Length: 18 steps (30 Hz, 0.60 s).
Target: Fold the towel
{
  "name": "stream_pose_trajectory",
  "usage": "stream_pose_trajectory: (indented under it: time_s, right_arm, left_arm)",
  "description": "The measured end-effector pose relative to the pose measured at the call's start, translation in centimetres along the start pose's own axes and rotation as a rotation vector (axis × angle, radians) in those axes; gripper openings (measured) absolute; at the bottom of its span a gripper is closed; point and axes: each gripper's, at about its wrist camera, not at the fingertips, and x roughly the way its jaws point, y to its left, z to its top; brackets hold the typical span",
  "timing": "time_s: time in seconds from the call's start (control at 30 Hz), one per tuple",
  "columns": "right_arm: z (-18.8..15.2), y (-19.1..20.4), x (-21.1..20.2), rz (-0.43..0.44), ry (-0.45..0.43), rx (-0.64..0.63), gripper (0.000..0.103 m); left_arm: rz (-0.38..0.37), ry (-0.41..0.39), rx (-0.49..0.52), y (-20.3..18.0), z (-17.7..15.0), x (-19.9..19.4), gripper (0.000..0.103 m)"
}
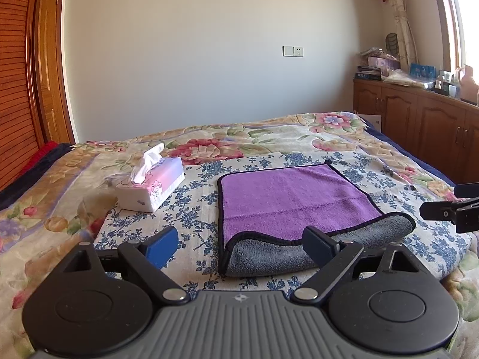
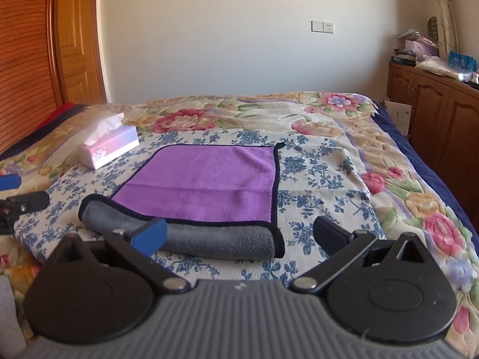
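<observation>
Hovering spread and empty, left gripper [image 1: 242,242] and right gripper [image 2: 239,234] faced the black-edged purple-and-grey microfibre towel [image 1: 287,200] — barely begun — its rolled near hem apparently needing pinching next.

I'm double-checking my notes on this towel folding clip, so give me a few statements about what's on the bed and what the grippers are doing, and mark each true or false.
1. The towel shows a purple face with a grey near edge. True.
2. The left gripper is clamped on the towel. False: its jaws are open and hold nothing.
3. A tissue box sits on the bed left of the towel. True.
4. The right gripper is shut. False: its jaws are spread wide, empty.
5. The towel has black trim. True.
</observation>
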Motion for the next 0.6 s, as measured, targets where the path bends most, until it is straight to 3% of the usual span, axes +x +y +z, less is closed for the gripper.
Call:
stream_pose_trajectory:
  time_s: [0.6]
  right_arm:
    - [0.6,-0.6,4.0,0.064,0.065,-0.052,0.103]
  left_arm:
    - [-0.024,0.104,0.001,1.2,0.4,5.6,0.079]
